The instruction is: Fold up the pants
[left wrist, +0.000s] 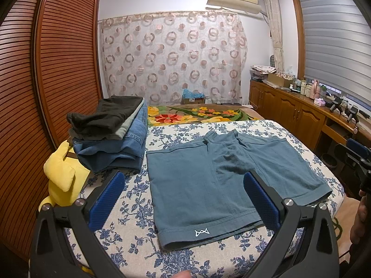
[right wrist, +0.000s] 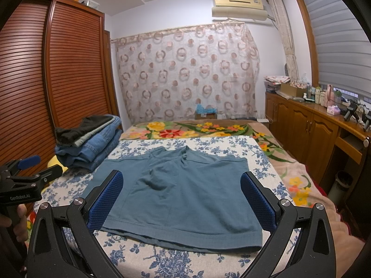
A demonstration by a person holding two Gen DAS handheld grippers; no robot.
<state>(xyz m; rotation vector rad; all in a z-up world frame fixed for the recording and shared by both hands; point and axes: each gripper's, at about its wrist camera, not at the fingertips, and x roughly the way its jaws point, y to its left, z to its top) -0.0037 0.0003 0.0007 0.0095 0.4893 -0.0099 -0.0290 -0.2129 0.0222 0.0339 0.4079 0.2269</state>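
Right now I have both tools held above the near edge of the bed, and both stand with their blue pads spread wide, gripping nothing. My left gripper [left wrist: 183,199] frames the near leg hem of the teal shorts [left wrist: 208,180], where a small white zigzag logo [left wrist: 201,232] is stitched just above the hem; I see no letters in it. My right gripper [right wrist: 180,199] looks over the same shorts [right wrist: 185,192] from the other side. In its view, the body of the left tool reads "GenRobot.AI" [right wrist: 20,197] in pale print, with a hand [right wrist: 19,220] wrapped around the handle below.

The shorts lie flat and unfolded on the blue-flowered sheet [left wrist: 129,238], waistband toward the far end, both leg hems toward me. The sheet shows bare on all sides of them. A stack of folded clothes [left wrist: 111,136] sits just beside their far left corner, with a yellow plush [left wrist: 60,173] at the bed's left edge. A label on the air conditioner [right wrist: 255,0] is too small to read.
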